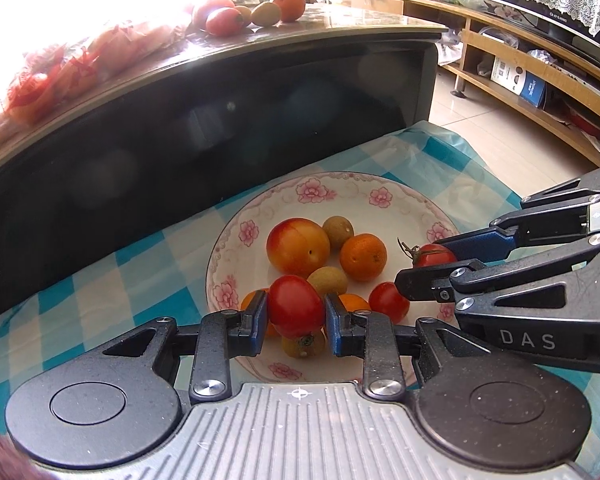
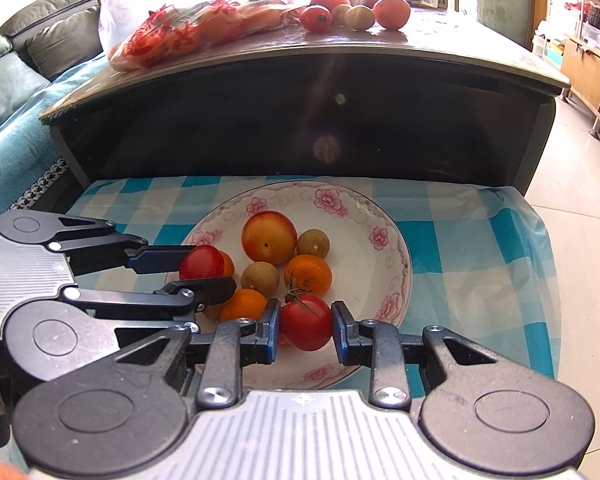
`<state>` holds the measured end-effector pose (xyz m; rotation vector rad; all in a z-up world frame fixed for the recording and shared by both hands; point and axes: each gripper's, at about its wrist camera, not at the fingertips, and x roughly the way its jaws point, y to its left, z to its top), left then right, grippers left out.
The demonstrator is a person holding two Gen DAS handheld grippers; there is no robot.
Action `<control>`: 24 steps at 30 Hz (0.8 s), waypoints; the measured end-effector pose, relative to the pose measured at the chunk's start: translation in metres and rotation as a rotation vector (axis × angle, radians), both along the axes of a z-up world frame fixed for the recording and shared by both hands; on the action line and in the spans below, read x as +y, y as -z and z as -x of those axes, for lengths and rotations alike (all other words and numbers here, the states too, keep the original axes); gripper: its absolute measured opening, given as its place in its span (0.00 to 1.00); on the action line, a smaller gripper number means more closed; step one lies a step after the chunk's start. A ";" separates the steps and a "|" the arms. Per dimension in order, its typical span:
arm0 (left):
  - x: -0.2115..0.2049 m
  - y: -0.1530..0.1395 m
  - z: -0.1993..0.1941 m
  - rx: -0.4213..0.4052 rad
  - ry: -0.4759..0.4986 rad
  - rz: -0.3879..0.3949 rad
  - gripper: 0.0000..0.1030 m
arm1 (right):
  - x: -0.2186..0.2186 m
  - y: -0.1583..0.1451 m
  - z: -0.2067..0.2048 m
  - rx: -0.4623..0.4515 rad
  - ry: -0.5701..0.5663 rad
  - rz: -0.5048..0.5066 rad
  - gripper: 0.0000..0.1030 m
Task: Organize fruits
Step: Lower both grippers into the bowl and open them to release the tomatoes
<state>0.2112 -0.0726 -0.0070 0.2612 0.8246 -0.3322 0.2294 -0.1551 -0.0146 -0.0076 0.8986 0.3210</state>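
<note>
Right tool [image 1: 428, 270] marked "DAS", both tools clamping tomatoes over plate [image 1: 340, 188]

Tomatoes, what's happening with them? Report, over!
Left gripper shut on red tomato. Right gripper shut on stemmed tomato. Both above the plate. Nothing blocking.

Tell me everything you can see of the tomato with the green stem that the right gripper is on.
The small round red tomato with a green stem is smooth and glossy, its spidery green calyx tilted up and to the left. It sits between the blue pads of the right gripper, which close on both its sides, over the near part of the white floral-rimmed plate. Whether it rests on the plate or is lifted is unclear. A glossy orange fruit lies just to its left.
</note>
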 end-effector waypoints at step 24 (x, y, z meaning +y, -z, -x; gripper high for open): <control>-0.003 0.006 -0.014 -0.011 -0.018 -0.030 0.45 | -0.008 0.013 -0.017 0.026 0.043 -0.052 0.32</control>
